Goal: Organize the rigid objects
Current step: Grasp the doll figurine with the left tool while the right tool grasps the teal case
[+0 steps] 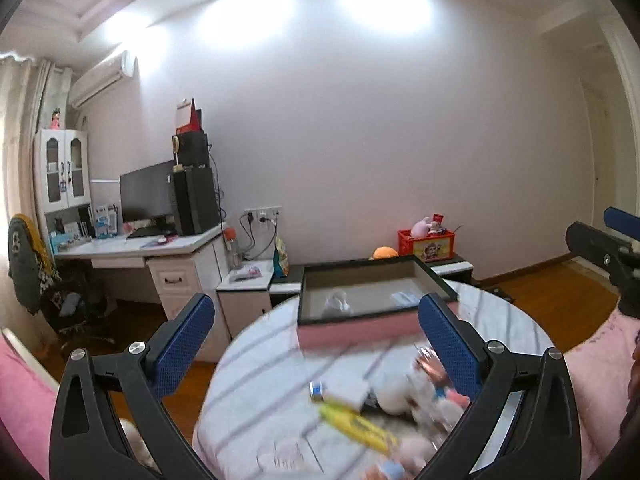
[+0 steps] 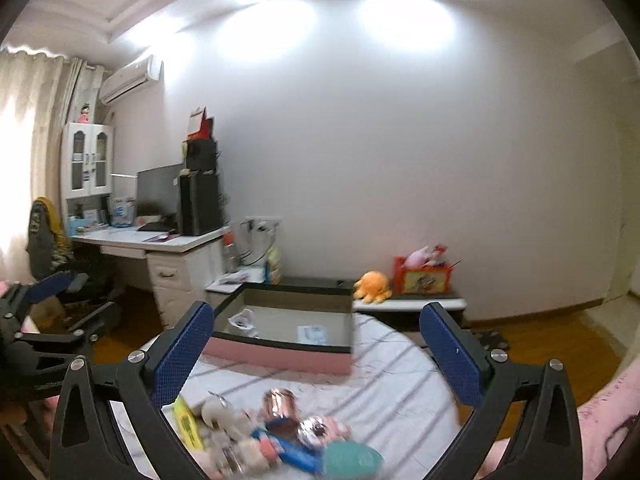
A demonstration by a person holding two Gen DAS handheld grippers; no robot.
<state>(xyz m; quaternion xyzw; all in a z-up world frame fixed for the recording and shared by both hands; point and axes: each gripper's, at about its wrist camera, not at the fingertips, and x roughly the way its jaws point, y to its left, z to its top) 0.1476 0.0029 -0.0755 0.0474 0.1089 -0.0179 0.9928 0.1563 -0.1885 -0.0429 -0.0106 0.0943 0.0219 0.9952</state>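
Note:
My left gripper (image 1: 316, 344) is open above a round white table (image 1: 260, 400), with nothing between its blue pads. Below it lies a blurred heap of small items, among them a yellow pack (image 1: 356, 424) and a small cube (image 1: 317, 391). Behind the heap stands a pink box (image 1: 352, 330) with a black rim. My right gripper (image 2: 320, 352) is open too, over the same heap: a copper-coloured cylinder (image 2: 280, 402), a white figure (image 2: 218, 410), a teal oval thing (image 2: 352, 460). The pink box (image 2: 280, 354) holds a white item (image 2: 244, 320) and a flat packet (image 2: 314, 334).
A white desk (image 1: 160, 246) with a monitor and a dark chair (image 1: 72, 304) stand at the left. Behind the table, a low cabinet (image 2: 408, 304) carries an orange plush (image 2: 372, 286) and a red crate (image 2: 422, 278). Wooden floor lies to the right, pink bedding at both edges.

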